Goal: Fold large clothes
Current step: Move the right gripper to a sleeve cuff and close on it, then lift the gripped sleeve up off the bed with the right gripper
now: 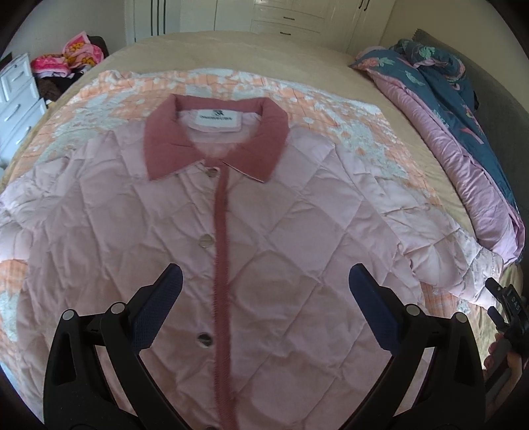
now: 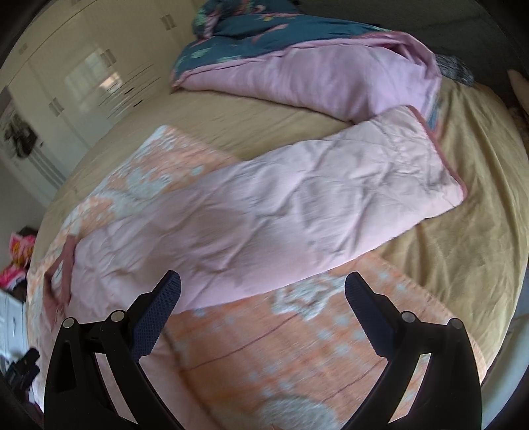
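Note:
A pale pink quilted jacket [image 1: 139, 231] lies flat and buttoned on the bed, its darker pink collar [image 1: 216, 140] at the far end. My left gripper [image 1: 264, 281] hovers open above its lower front, fingers on either side of the button placket, holding nothing. In the right wrist view the jacket's right sleeve [image 2: 297, 198] stretches out diagonally toward the far right, its cuff edged in darker pink. My right gripper [image 2: 263, 287] hangs open above the blanket just below that sleeve, empty. The right gripper [image 1: 506, 304] also shows at the edge of the left wrist view, held in a hand.
An orange and white patterned blanket [image 2: 281, 347] lies under the jacket on a tan bedsheet [image 2: 469, 248]. A rumpled pink and teal duvet [image 2: 297, 72] sits along the bed's right side. White wardrobes [image 1: 291, 16], a drawer unit [image 1: 16, 96] and a pile of bright cloth [image 1: 72, 56] stand beyond.

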A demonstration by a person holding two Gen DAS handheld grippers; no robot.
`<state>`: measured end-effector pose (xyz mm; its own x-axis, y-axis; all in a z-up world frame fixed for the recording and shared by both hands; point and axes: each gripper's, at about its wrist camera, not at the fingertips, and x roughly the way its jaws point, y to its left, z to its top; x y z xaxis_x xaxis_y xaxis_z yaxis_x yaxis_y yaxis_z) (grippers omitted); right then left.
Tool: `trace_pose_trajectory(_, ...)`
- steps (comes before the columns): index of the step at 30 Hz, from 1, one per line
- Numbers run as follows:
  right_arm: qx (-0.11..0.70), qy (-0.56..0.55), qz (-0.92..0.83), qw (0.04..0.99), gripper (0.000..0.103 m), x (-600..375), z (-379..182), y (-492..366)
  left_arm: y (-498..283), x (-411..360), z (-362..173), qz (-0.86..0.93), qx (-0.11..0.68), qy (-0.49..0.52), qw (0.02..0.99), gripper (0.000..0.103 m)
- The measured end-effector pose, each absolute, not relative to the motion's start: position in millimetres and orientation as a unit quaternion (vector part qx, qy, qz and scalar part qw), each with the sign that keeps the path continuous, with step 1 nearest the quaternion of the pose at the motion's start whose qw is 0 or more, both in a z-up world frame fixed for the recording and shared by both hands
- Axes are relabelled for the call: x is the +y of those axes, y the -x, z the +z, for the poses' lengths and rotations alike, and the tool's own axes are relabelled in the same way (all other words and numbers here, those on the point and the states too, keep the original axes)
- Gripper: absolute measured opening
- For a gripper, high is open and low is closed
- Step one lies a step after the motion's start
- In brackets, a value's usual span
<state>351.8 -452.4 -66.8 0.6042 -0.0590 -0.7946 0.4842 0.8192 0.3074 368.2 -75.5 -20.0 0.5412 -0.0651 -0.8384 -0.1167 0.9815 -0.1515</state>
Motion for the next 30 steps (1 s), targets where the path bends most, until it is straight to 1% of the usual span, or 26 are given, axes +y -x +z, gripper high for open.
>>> trace_pose_trajectory(12, 0.413, -0.372, -0.221, 0.802, 0.099, -540.7, -116.2, -360.0, -383.2, -92.6, -37.1, 0.014, 0.494, 0.085, 0.865, 0.095)
trace_pose_trajectory(19, 0.374, -0.445, -0.232, 0.78, 0.098, -590.8, -135.5, -370.4, -386.1, -84.2, -36.3, 0.02, 0.493, 0.092, 0.865, 0.095)
trace_pose_trajectory(21, 0.343, -0.472, -0.241, 0.775, 0.092, -600.6, -140.7, -364.6, -385.5, -80.1, -32.9, 0.023, 0.489, 0.095, 0.867, 0.095)
trace_pose_trajectory(22, 0.337, -0.474, -0.245, 0.776, 0.082, -602.0, -141.2, -363.3, -384.5, -77.8, -30.5, 0.026, 0.487, 0.094, 0.868, 0.095)
trace_pose_trajectory(23, 0.329, -0.471, -0.244, 0.781, 0.066, -602.4, -140.7, -362.1, -383.1, -75.2, -26.8, 0.028, 0.482, 0.092, 0.871, 0.095)
trace_pose_trajectory(25, 0.323, -0.473, -0.223, 0.789, 0.04, -604.1, -139.5, -361.3, -380.6, -70.4, -20.7, 0.032, 0.477, 0.088, 0.874, 0.095)
trace_pose_trajectory(26, 0.321, -0.473, -0.22, 0.791, 0.034, -605.8, -138.2, -359.7, -379.1, -66.8, -16.9, 0.033, 0.474, 0.089, 0.875, 0.095)
trace_pose_trajectory(28, 0.307, -0.456, -0.203, 0.81, 0.025, -602.7, -122.3, -356.5, -378.0, -63.0, -11.3, 0.032, 0.471, 0.09, 0.877, 0.095)
trace_pose_trajectory(30, 0.288, -0.422, -0.181, 0.84, 0.02, -592.4, -98.2, -353.8, -376.9, -58.8, -4.1, 0.031, 0.468, 0.089, 0.879, 0.095)
